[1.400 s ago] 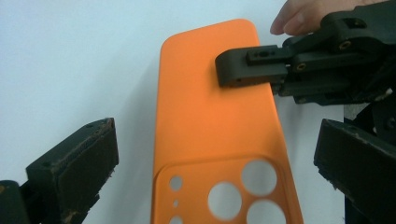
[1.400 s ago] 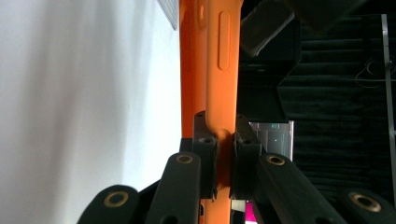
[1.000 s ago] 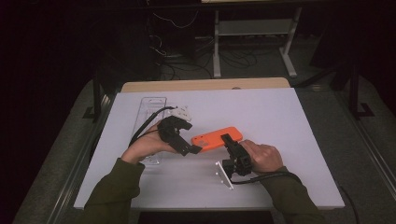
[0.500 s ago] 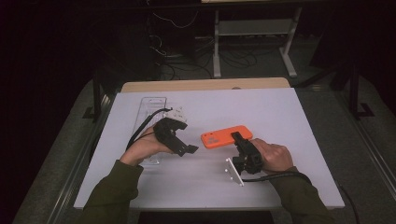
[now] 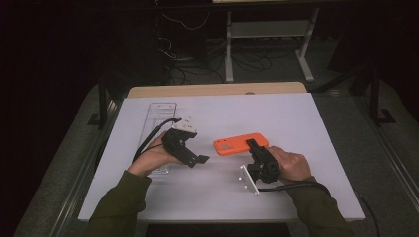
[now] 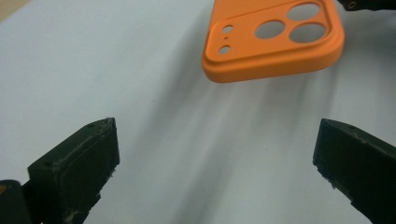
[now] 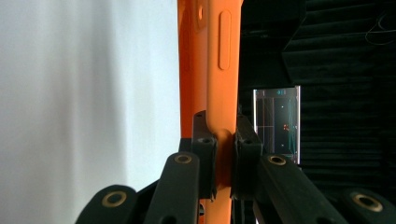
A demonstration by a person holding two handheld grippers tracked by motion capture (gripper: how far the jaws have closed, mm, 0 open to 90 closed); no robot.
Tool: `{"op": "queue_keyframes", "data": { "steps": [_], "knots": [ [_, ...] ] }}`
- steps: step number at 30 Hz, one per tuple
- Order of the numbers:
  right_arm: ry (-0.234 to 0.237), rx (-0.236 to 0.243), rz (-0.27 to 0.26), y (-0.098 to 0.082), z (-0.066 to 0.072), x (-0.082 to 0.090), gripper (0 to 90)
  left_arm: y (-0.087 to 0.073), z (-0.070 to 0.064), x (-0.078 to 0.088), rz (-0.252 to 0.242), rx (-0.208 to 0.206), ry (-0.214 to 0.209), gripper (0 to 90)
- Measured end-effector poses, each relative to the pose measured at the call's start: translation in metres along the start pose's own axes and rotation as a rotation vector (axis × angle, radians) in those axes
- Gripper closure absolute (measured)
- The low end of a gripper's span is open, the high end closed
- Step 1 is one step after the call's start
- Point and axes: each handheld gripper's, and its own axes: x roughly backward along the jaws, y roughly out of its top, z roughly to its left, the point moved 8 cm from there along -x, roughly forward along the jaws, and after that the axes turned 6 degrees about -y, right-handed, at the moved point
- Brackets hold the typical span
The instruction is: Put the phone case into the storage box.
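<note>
Pads pinched tight on the thin edge of the orange phone case (image 7: pixel 215 70), right gripper (image 5: pixel 253 146) carrying it just off the white table (image 5: pixel 296 118). Left gripper (image 6: pixel 215 154) spread wide, empty, case ahead of it. Narrow bite there: could pivot or slip out if jolted.

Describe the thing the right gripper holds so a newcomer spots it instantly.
On the white table, look just right of centre, in front of the person's right hand. There the right gripper is shut on one end of an orange phone case. It is the one bright orange thing there, with round camera cutouts; the clear tray at left is colourless.
</note>
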Motion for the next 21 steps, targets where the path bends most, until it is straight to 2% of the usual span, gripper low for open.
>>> {"op": "queue_keyframes", "data": {
  "steps": [2, 5, 6, 9, 13, 21],
  "knots": [
    [-0.005, -0.012, 0.005, -0.001, -0.002, 0.000, 80.8, 0.001, 0.001, 0.000, -0.029, 0.003, 0.002, 0.0],
    [0.001, -0.013, 0.005, -0.002, -0.001, 0.000, 80.7, -0.001, 0.003, -0.003, -0.034, 0.009, -0.015, 0.4],
    [0.002, -0.012, 0.004, -0.002, -0.001, 0.000, 80.8, -0.002, 0.004, -0.003, -0.020, -0.003, -0.016, 0.4],
    [-0.009, -0.021, -0.002, -0.001, -0.002, -0.001, 80.8, -0.006, 0.002, -0.008, -0.017, 0.028, -0.020, 0.4],
    [-0.005, -0.032, 0.004, -0.003, -0.002, 0.000, 80.8, -0.007, 0.001, -0.011, -0.007, 0.017, -0.017, 0.3],
    [-0.011, -0.045, 0.006, -0.005, -0.005, 0.000, 80.7, -0.009, 0.001, -0.012, -0.008, 0.029, -0.023, 0.4]
  ]
}}
